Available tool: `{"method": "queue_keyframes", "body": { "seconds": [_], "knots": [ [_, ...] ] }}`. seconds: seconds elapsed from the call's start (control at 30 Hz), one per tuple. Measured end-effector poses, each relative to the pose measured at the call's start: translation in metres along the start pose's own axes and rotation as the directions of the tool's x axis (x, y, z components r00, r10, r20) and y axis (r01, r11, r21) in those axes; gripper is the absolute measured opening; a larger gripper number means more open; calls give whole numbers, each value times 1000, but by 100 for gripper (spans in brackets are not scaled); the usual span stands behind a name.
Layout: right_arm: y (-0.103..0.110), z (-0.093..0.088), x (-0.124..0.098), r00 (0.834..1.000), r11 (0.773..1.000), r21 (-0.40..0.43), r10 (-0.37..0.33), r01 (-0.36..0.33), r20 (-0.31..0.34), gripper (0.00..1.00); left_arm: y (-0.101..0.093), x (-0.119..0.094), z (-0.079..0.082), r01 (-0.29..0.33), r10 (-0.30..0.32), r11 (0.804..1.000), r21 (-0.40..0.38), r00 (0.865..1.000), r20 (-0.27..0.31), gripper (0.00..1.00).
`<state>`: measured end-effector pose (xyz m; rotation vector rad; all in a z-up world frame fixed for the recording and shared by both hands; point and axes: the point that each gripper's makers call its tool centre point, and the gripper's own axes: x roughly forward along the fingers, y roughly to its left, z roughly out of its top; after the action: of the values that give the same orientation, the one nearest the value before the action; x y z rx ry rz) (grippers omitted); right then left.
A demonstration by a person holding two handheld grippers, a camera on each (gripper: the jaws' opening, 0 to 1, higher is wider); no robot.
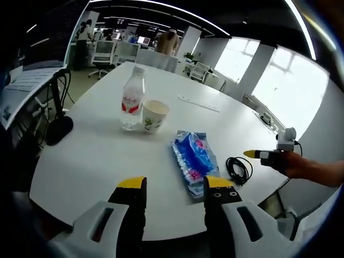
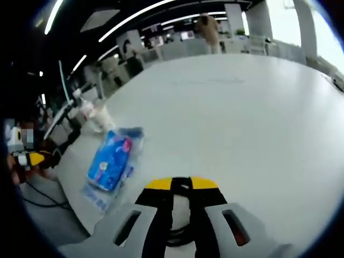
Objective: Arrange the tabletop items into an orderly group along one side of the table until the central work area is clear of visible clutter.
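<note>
Two hand-held grippers: left (image 1: 174, 188) gaping just short of blue packet (image 1: 194, 158), right (image 2: 181, 184) pinched together beside it.

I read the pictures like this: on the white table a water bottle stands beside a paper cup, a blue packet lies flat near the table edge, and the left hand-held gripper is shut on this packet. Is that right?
One thing is wrong. In the left gripper view the left hand-held gripper is open, jaws apart, holding nothing; the blue packet lies flat just ahead of its right jaw. The rest holds: the water bottle stands beside the paper cup on the white table.

Matt white table (image 1: 97, 156), clear plastic bottle (image 1: 132, 105) (glossy), paper cup (image 1: 154, 115).
</note>
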<state>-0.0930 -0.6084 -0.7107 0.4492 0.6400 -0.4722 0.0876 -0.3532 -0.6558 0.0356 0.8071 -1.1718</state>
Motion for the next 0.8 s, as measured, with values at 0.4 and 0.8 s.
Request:
{"method": "queue_keyframes", "body": {
  "seconds": [0.4,0.8],
  "knots": [
    [49,24,43,986,974,-162,150,-159,-66,8,6,2,1,-13,13,1000,-14,1000,-2,41],
    [94,52,83,951,903,-300,276,-307,-141,9,11,3,4,-29,29,999,-35,1000,10,41]
  ]
}}
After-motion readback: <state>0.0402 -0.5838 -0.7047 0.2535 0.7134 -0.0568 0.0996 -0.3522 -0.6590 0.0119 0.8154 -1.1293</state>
